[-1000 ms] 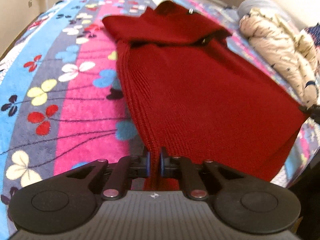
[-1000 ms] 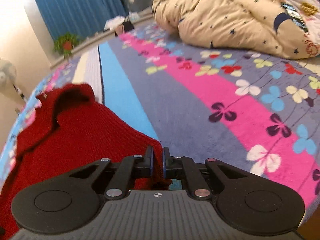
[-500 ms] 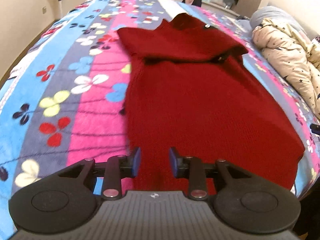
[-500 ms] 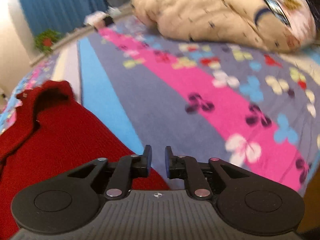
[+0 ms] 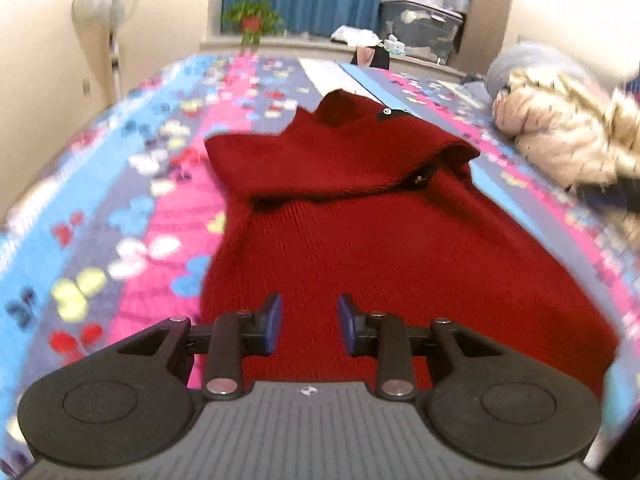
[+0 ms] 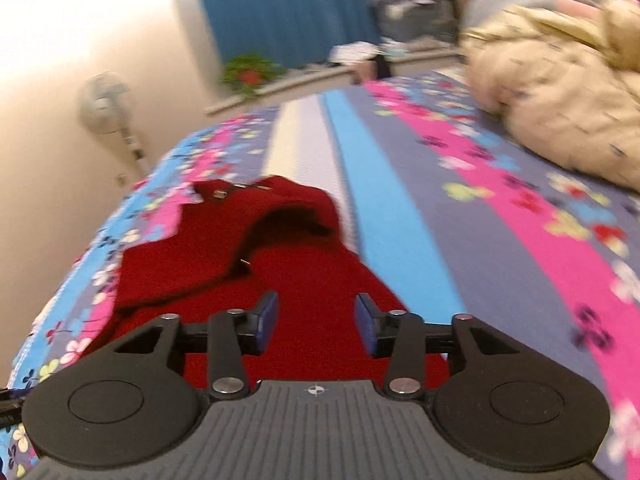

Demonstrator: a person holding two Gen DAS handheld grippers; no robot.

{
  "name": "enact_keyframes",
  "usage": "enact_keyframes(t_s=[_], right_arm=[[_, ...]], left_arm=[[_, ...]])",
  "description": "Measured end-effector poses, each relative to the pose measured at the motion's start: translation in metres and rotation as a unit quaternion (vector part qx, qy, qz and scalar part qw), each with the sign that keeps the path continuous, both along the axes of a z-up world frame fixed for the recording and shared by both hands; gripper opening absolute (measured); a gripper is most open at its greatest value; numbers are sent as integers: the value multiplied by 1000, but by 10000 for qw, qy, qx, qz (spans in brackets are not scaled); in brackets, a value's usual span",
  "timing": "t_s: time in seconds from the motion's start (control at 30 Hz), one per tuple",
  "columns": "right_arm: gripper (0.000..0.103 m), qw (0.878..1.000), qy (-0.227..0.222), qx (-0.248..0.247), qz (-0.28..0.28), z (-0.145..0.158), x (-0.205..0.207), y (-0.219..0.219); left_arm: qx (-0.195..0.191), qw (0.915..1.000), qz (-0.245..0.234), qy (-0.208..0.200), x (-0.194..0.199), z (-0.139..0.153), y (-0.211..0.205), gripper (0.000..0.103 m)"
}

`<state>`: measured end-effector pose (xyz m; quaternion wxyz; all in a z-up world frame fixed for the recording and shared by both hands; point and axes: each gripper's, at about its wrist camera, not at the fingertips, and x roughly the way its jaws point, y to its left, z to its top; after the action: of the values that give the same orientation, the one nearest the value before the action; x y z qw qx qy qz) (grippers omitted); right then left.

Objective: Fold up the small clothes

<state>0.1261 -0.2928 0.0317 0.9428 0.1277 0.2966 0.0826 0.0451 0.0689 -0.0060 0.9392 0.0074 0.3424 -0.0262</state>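
Now red sweater (image 5: 360,240) flat on bed (image 5: 140,208), lengthwise, collar far; left tongs (image 5: 308,322) and right tongs (image 6: 316,320) wide apart, empty, over near hem.

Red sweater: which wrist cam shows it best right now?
Left wrist. The red sweater fills the middle of that view, from the near hem to the folded-over top and collar, spread on the bed. The right wrist view catches only its right part, blurred, with the near end hidden behind the right gripper.

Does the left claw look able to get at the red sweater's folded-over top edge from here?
Probably yes: the left claw is open above the red sweater, and nothing lies between it and the folded edge.
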Motion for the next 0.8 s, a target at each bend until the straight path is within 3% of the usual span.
enact_keyframes(t_s=[0.1,0.17,0.2,0.27,0.33,0.43,0.57,0.8], right_arm=[[46,9998,-133,-95,86,-13,25,12],[46,9999,140,-78,-42,-24,37,18],[46,9997,210,39,-96,-25,42,20],[46,9997,73,239,-30,-23,49,21],[46,9999,-24,149,18,-18,57,21],[46,9997,-95,178,-151,-13,67,10],[46,9978,199,303,-550,-16,83,-19],[46,9893,600,528,-1222,-22,95,-68]], left_arm=[[950,9949,-136,-320,-8,-4,-19,38],[1197,9917,-209,-416,-11,-7,-24,50],[1224,9914,-155,-428,-10,-8,-26,57],[1227,9917,11,-385,-5,-11,-28,63],[1331,9904,140,-338,9,-12,-40,64],[1332,9902,129,-409,39,-9,-70,77],[1441,9871,58,-691,93,-2,-129,93],[1642,9852,-112,-478,195,-22,-220,94]])
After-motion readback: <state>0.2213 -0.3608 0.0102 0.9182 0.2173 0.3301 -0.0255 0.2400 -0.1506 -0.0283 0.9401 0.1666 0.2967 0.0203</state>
